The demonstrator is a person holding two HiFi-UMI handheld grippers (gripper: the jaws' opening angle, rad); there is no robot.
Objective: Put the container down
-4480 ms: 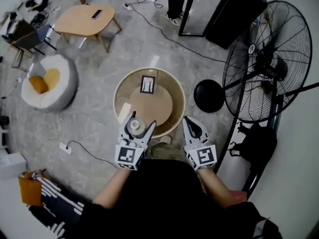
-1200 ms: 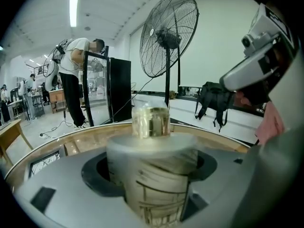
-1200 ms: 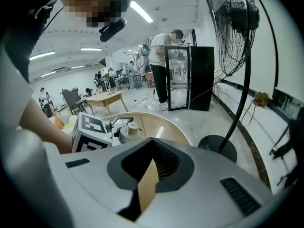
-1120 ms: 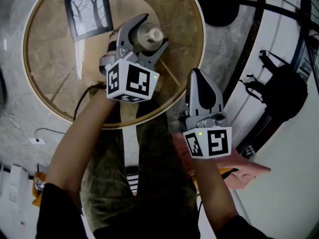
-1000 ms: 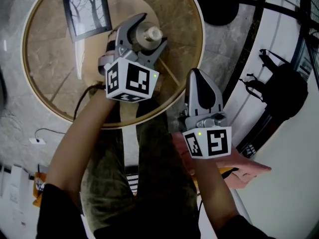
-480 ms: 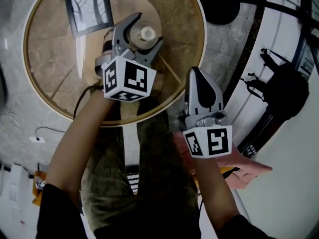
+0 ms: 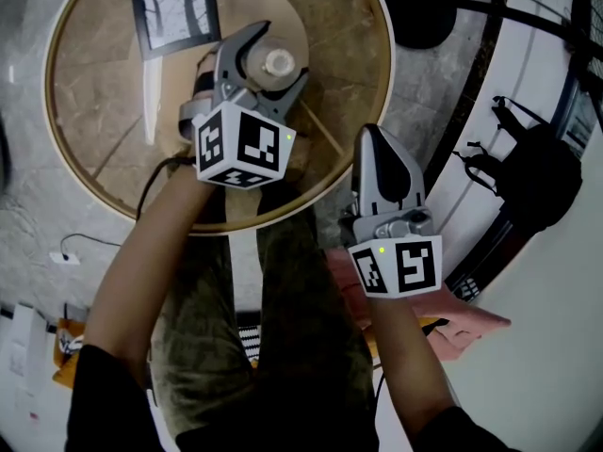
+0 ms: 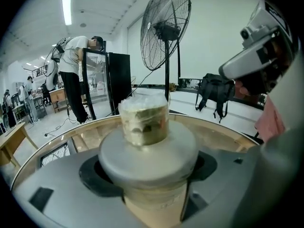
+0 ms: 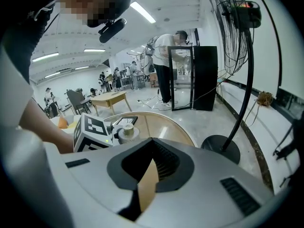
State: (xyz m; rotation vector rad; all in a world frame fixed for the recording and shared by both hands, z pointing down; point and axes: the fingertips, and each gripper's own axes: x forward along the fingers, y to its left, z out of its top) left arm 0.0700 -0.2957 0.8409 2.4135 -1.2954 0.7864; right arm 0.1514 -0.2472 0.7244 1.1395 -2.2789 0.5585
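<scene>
A pale container with a wide grey lid and a small wrapped knob is held over the round glass table. My left gripper is shut on it, one jaw on each side of its body below the lid. Whether its base touches the glass is hidden. My right gripper hangs just off the table's near right edge, shut and empty; in the right gripper view its jaws meet at the right gripper.
A framed tree picture lies on the table's far left, a white strip beside it. A fan's black base and the fan stand to the right, with a black backpack. A person stands by a dark cabinet.
Since 4.5 s ago the view has closed in over the table. In the last second the left gripper with the container shifted slightly left and away; the right gripper stayed put.
</scene>
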